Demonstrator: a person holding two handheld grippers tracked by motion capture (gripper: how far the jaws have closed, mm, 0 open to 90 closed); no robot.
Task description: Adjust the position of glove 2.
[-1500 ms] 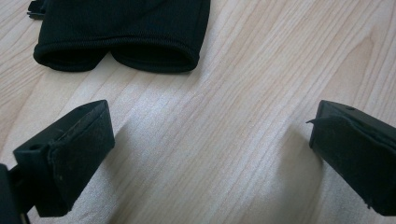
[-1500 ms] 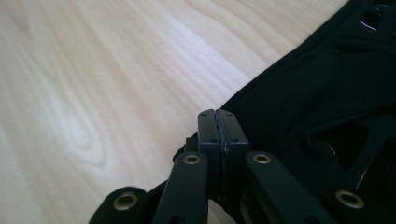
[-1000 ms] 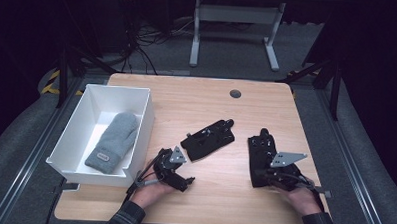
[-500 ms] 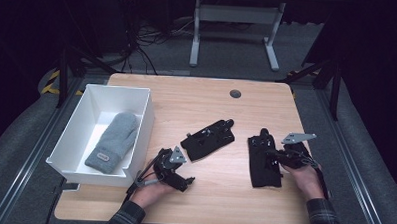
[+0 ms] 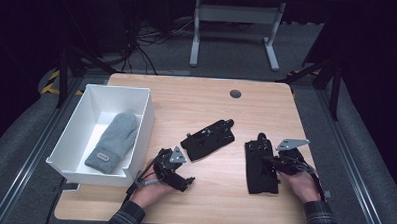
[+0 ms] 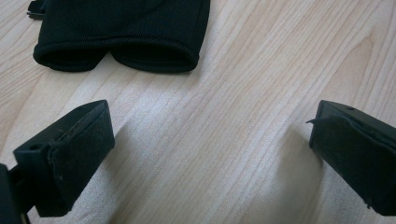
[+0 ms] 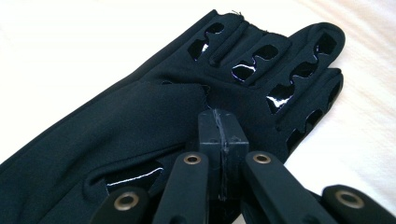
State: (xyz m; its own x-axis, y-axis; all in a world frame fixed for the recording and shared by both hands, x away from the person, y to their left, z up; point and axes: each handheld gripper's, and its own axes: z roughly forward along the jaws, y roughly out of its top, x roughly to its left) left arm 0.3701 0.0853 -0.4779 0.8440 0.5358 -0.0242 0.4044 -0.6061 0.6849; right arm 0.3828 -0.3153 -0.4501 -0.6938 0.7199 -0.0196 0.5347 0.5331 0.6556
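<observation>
Two black gloves lie on the wooden table (image 5: 203, 202). The left glove (image 5: 208, 140) shows its cuff (image 6: 121, 32) just beyond my left gripper (image 5: 183, 167), whose jaws stand wide open (image 6: 210, 140) over bare wood. The right glove (image 5: 258, 174) lies flat, fingers pointing away, with shiny grip patches (image 7: 275, 98). My right gripper (image 5: 271, 159) comes in from the glove's right side. Its jaws are pressed together (image 7: 222, 116) at the palm, and the fabric (image 7: 140, 116) puckers up into their tips.
A white bin (image 5: 147, 115) stands at the table's left with a grey mitten (image 5: 113, 141) inside. A round cable hole (image 5: 235, 94) sits near the far edge. A desk frame (image 5: 234, 33) stands on the floor beyond the table.
My right gripper lifted up and to the right off the glove's edge, then came back down onto the glove. The left gripper has stayed put.
</observation>
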